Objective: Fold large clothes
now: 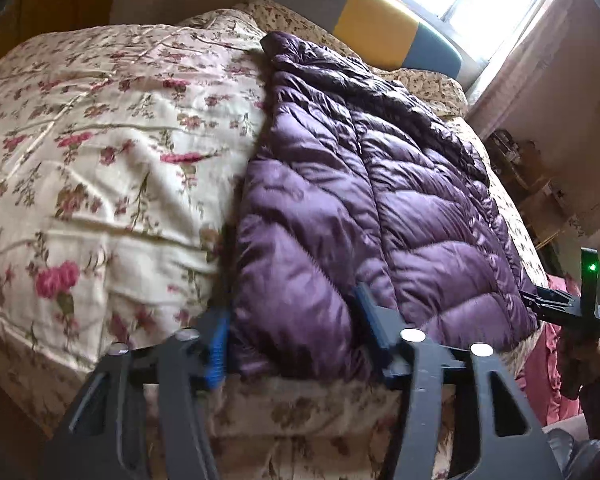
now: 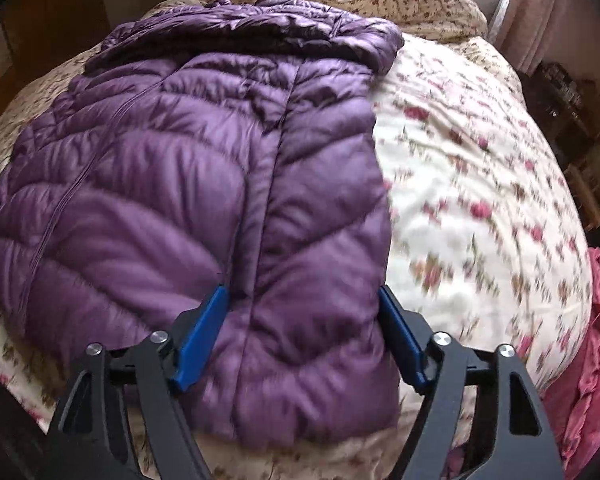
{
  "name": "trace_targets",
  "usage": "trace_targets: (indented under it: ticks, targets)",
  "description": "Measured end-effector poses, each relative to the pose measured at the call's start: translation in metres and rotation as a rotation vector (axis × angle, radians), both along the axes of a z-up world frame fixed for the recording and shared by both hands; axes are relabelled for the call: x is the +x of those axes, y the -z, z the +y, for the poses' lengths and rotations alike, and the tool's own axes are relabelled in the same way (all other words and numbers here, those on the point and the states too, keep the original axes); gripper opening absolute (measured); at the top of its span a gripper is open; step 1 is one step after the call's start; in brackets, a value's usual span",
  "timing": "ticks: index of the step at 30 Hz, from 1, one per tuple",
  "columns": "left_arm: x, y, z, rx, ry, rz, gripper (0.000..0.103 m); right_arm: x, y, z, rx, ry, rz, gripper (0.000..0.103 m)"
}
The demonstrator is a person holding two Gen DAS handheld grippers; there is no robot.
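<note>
Both the left gripper (image 1: 296, 332) and right gripper (image 2: 300, 336), jaws apart, straddle the purple jacket (image 2: 188, 184)'s 6 o'clock hem, apparently poised to grab and fold it.

Bare floral bedspread (image 2: 480, 184) lies open beside the purple puffer jacket (image 2: 188, 184), whose bulk fills the gap between each gripper's spread fingers, with pillows (image 2: 400, 12) beyond it.
</note>
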State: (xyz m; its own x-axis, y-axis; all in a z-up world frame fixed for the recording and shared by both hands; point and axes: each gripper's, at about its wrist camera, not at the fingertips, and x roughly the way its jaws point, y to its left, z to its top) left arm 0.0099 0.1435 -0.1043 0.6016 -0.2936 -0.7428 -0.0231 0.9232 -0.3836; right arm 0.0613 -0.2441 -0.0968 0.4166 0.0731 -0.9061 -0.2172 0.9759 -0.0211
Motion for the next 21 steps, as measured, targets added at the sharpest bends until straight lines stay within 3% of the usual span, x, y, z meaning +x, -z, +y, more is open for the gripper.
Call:
trace_targets:
  ticks: [2, 5, 8, 16, 21]
  targets:
    - [-0.005, 0.0, -0.001, -0.017, 0.013, 0.003, 0.027, -0.006, -0.001, 0.003, 0.019, -0.031, 0.009, 0.047]
    - [-0.008, -0.005, -0.005, -0.011, 0.032, -0.011, 0.017, -0.011, -0.01, 0.015, -0.007, -0.1, -0.001, 0.014]
    - [-0.008, -0.019, -0.004, -0.019, 0.038, -0.042, 0.015, -0.012, -0.025, 0.027, -0.062, -0.16, -0.043, 0.008]
    - [0.012, -0.058, 0.001, -0.052, 0.042, -0.15, 0.012, -0.002, -0.076, 0.036, -0.096, -0.199, -0.199, 0.007]
    - [0.05, -0.08, 0.008, -0.072, 0.011, -0.215, 0.011, 0.044, -0.104, 0.045, -0.095, -0.174, -0.297, 0.007]
